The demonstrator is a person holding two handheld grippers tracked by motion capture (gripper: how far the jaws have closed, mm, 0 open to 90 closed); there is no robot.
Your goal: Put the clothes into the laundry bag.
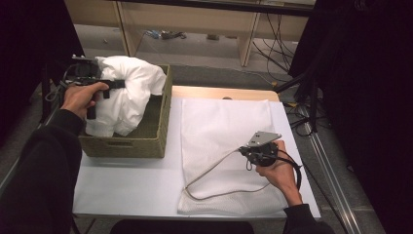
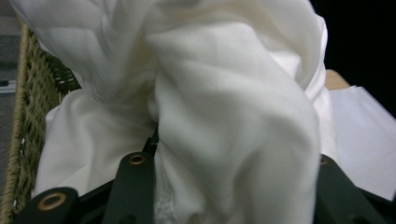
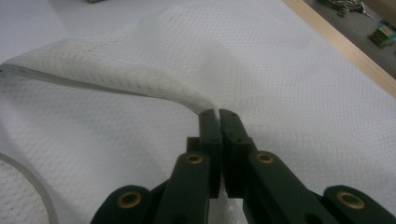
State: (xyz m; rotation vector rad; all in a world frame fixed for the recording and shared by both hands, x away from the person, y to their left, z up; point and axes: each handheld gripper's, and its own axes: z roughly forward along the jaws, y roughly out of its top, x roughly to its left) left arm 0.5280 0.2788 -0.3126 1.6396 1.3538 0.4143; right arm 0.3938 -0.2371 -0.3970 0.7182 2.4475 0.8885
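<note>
step: loading laundry into bag | left gripper point(image 1: 114, 84) clamped on bunched white garment point(image 1: 129, 92), held over basket point(image 1: 146, 141) at 10 o'clock | right gripper point(image 3: 218, 113) pinched shut on top layer of mesh bag point(image 1: 221, 131) at 4 o'clock, mouth probably lifted | next: swing garment across, feed into opening

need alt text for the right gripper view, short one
The right gripper has its two black fingers pinched shut on a raised fold of a white mesh bag, lifting its top layer off the layer that lies flat on the white table. A pale wooden table edge runs along the upper right.
</note>
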